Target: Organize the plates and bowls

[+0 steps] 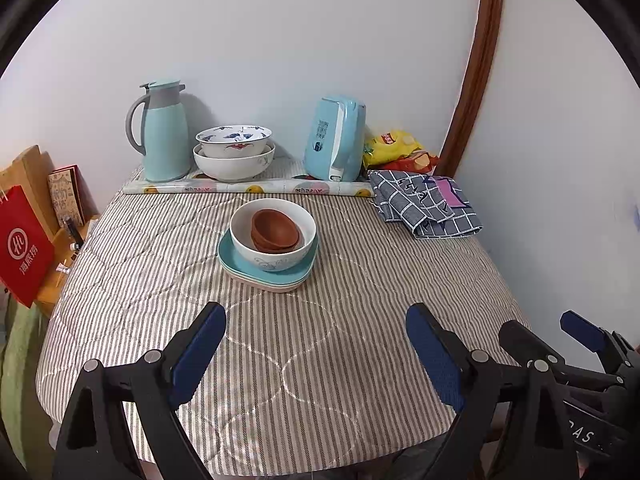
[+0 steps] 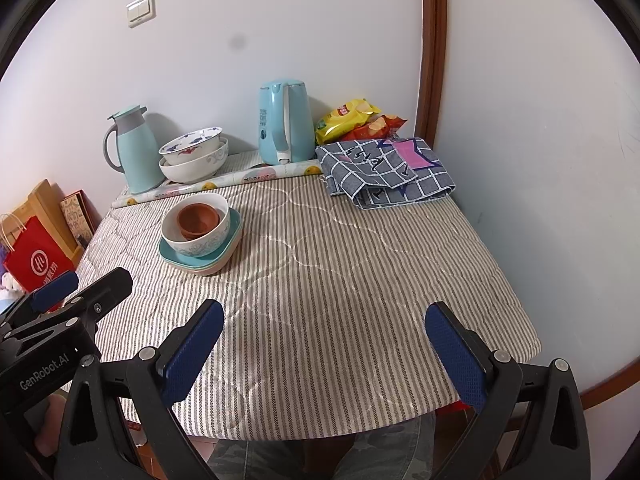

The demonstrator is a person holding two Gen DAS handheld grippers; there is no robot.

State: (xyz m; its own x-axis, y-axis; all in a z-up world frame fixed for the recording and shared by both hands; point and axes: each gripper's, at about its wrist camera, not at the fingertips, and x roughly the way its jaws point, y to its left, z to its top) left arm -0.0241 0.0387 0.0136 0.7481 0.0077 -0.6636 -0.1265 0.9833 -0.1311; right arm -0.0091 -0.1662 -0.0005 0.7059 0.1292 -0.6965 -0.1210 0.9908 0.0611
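White-walled corner, striped quilted tabletop (image 1: 320, 340). Left gripper (image 1: 316, 344) fingers spread, nothing between, above near edge. Right gripper (image 2: 324, 344) fingers spread, likewise bare. Mid-tabletop stack: two brown clay bowls (image 1: 276, 230) nested in one white ceramic bowl (image 1: 273, 232), on teal square plate (image 1: 228, 254) over more plates, exact count unclear. Back edge: two white glazed patterned bowls (image 1: 234, 152) nested, between one teal plastic jug (image 1: 164, 132) and one teal kettle (image 1: 336, 138). One folded checked cloth (image 1: 424, 204) back right.
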